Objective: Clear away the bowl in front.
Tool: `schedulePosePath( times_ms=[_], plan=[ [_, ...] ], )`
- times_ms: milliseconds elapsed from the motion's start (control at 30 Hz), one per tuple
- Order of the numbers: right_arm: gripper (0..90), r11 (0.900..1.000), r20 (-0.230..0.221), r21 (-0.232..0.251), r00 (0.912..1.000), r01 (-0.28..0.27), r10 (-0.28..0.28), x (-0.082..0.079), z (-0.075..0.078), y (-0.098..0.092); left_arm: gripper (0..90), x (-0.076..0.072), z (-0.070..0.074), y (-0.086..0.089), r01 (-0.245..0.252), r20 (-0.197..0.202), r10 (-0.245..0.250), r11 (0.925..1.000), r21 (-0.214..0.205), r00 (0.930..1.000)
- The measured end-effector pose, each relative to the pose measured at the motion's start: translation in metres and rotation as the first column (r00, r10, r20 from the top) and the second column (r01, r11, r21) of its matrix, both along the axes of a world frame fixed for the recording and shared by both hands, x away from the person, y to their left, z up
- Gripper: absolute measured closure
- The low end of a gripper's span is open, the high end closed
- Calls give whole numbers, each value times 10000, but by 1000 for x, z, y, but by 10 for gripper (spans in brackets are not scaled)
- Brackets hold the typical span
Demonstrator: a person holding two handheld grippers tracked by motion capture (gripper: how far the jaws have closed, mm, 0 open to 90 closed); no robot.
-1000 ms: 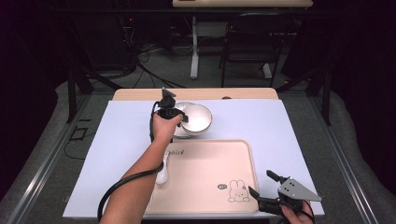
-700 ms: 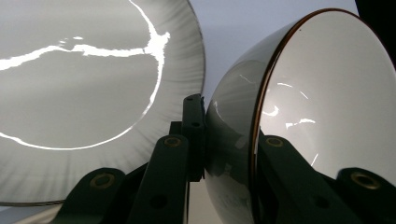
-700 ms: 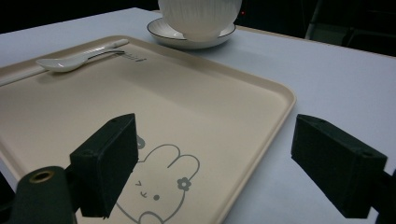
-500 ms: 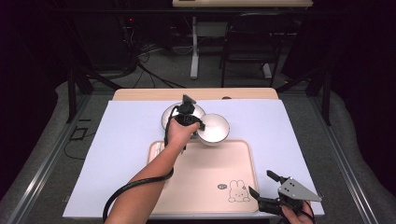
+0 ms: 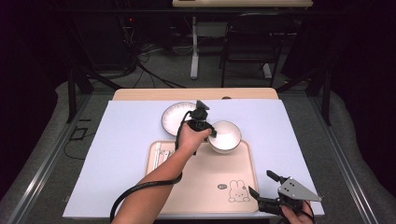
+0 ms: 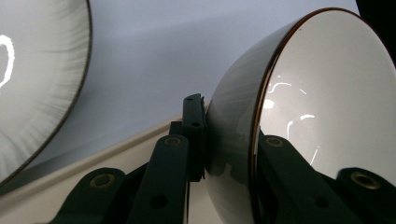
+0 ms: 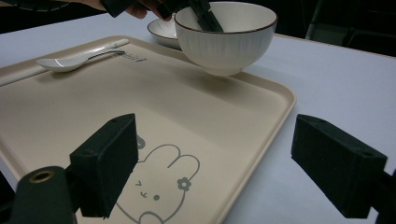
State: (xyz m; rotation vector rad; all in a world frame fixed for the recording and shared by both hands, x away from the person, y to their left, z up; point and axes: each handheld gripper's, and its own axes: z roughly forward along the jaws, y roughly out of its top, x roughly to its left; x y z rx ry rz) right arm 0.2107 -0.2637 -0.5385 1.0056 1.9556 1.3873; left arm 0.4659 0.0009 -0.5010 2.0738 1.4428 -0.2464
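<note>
My left gripper (image 5: 208,129) is shut on the rim of a white ribbed bowl (image 5: 226,136), one jaw outside the wall and one inside. In the left gripper view the bowl (image 6: 327,93) tilts in the grip of this gripper (image 6: 233,140). The bowl (image 7: 226,39) hangs just above the far right corner of the beige rabbit tray (image 7: 70,107). A white plate (image 5: 176,117) lies on the mat behind the tray (image 5: 205,182). My right gripper (image 5: 261,183) stands open at the tray's near right corner, and the right gripper view has nothing between its jaws (image 7: 224,163).
A white spoon (image 7: 74,58) and chopsticks lie along the tray's left side (image 5: 161,154). The pale blue mat (image 5: 121,154) covers the table. The plate (image 6: 37,84) sits close to the left of the bowl. Dark floor, cables and chairs lie beyond the table's far edge.
My left gripper has carried the bowl to the right and nearer, off the plate and over the tray's far edge. The right gripper has stayed still.
</note>
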Motion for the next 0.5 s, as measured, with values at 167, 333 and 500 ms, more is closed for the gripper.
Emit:
schedulePosePath(
  times_ms=[167,333,500],
  plan=[
    [143,10000,14,-7,10000,3,-3,0,0,0,799,-1,-4,-7,72,-126,-73,10000,-9,9999],
    [143,10000,1,6,10000,-11,11,0,0,0,799,0,-6,-14,100,-166,-101,9999,-49,9998],
    [143,10000,15,7,10000,-8,8,0,0,0,799,0,-10,-24,176,-223,-178,9998,-90,9996]
  ],
)
